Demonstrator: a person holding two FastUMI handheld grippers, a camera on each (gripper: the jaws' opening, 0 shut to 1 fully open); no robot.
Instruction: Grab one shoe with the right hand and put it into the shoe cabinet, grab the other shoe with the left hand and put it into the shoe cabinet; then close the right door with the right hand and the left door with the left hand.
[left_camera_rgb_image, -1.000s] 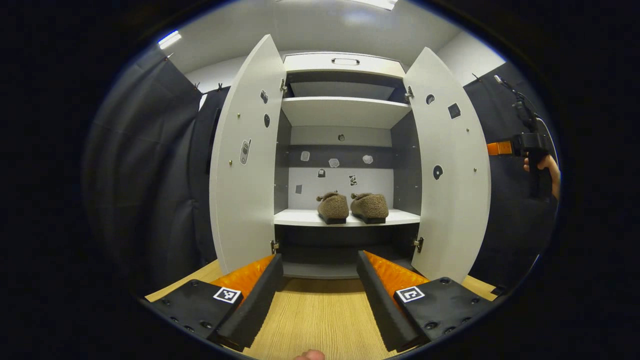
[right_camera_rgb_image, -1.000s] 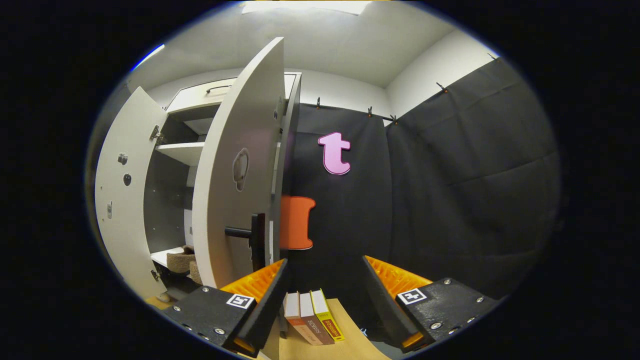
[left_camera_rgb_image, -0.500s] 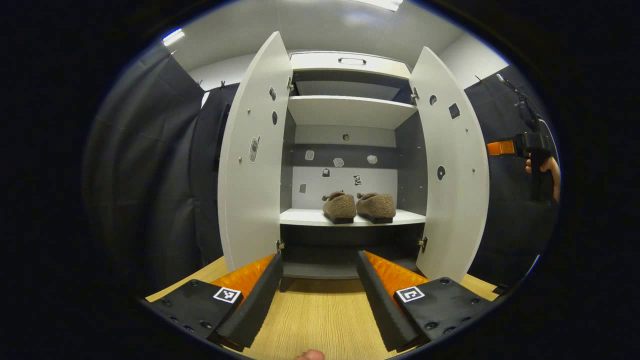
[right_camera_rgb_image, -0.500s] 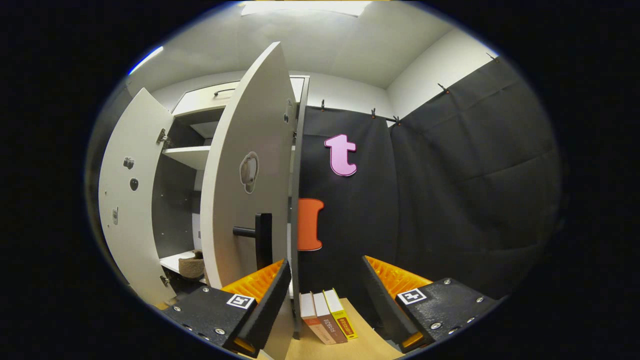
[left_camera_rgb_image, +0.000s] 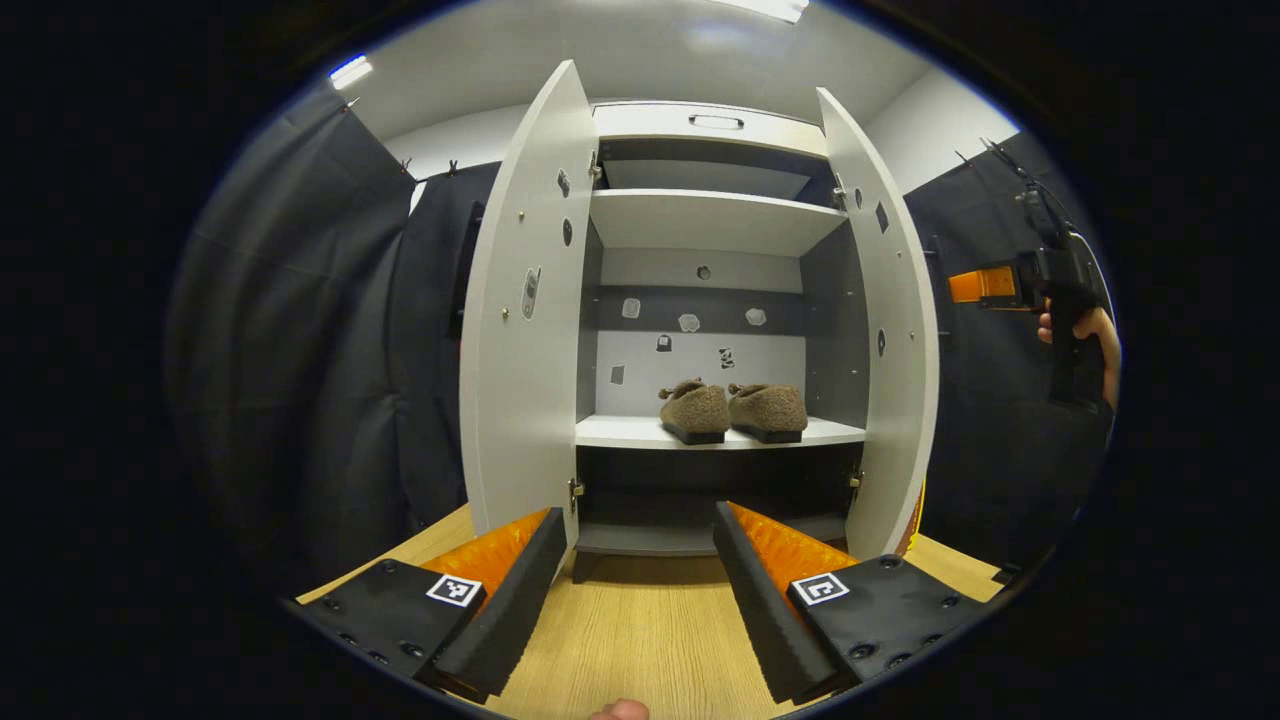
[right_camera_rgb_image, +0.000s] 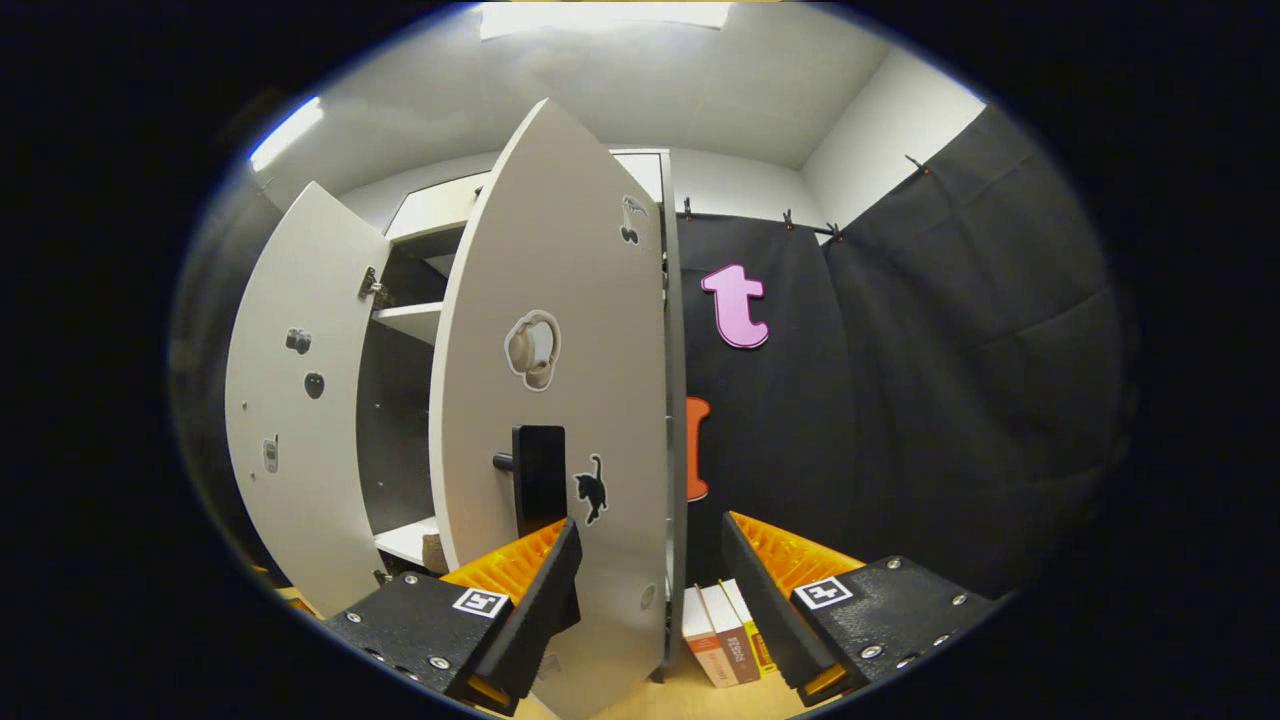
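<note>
The white shoe cabinet (left_camera_rgb_image: 705, 120) stands ahead in the left gripper view. Two brown fuzzy shoes (left_camera_rgb_image: 695, 410) (left_camera_rgb_image: 768, 408) sit side by side on its middle shelf. The left door (left_camera_rgb_image: 525, 330) stands wide; the right door (left_camera_rgb_image: 890, 330) is part-way swung inward. My left gripper (left_camera_rgb_image: 640, 590) is open and holds nothing, well back from the cabinet. My right gripper (left_camera_rgb_image: 975, 287), held by a hand (left_camera_rgb_image: 1095, 335), sits behind the right door. In the right gripper view, the right gripper (right_camera_rgb_image: 650, 590) is open at the door's outer face (right_camera_rgb_image: 560, 330), its left finger just below the black handle (right_camera_rgb_image: 538, 480); contact cannot be told.
The cabinet stands on a light wooden surface (left_camera_rgb_image: 640, 640). Several books (right_camera_rgb_image: 725, 640) stand upright beside the cabinet's right side. Black cloth walls close in on both sides. An upper shelf (left_camera_rgb_image: 710, 215) is bare.
The right door has swung further toward shut, showing more of its outer face in the right gripper view. My right gripper followed it. The left gripper view drifted slightly; the shoes stayed put.
</note>
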